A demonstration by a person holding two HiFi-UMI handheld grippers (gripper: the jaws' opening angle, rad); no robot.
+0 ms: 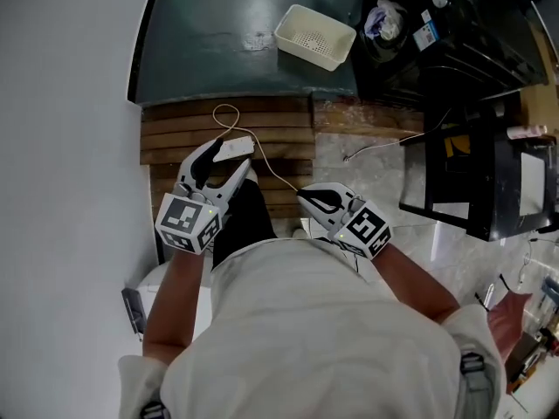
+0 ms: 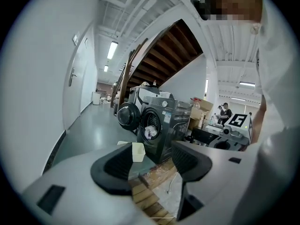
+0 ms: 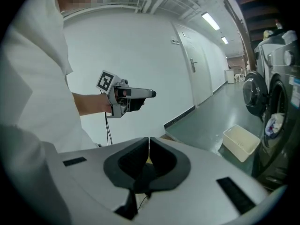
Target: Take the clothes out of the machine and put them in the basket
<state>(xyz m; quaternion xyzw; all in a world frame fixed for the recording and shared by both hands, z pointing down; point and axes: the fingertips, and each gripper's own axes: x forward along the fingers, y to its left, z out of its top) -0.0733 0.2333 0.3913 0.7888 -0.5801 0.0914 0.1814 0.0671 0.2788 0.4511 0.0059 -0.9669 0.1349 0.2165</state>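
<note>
1. While the jaws of the left gripper (image 2: 152, 161) are standing apart and empty, those of the right gripper (image 3: 148, 146) are pressing together on nothing.
2. Clothes (image 2: 151, 131) are sitting inside the open machine (image 2: 176, 121).
3. Beside it, the basket (image 1: 307, 53) is lying empty; all the unloading is waiting.

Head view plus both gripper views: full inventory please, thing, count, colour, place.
basket: 1, cream, empty, on the dark floor in front of the machine
washing machine: 1, dark grey, door swung open
clothes: one bundle, white, in the drum opening
wooden slats: one patch, brown, on the floor ahead of the person
cable: 1, pale, looped on the slats
staircase: 1, brown, above the machine
shirt: 1, pale, on the person
left claw: 1, white and black, open, empty
right claw: 1, white and black, shut, empty
</note>
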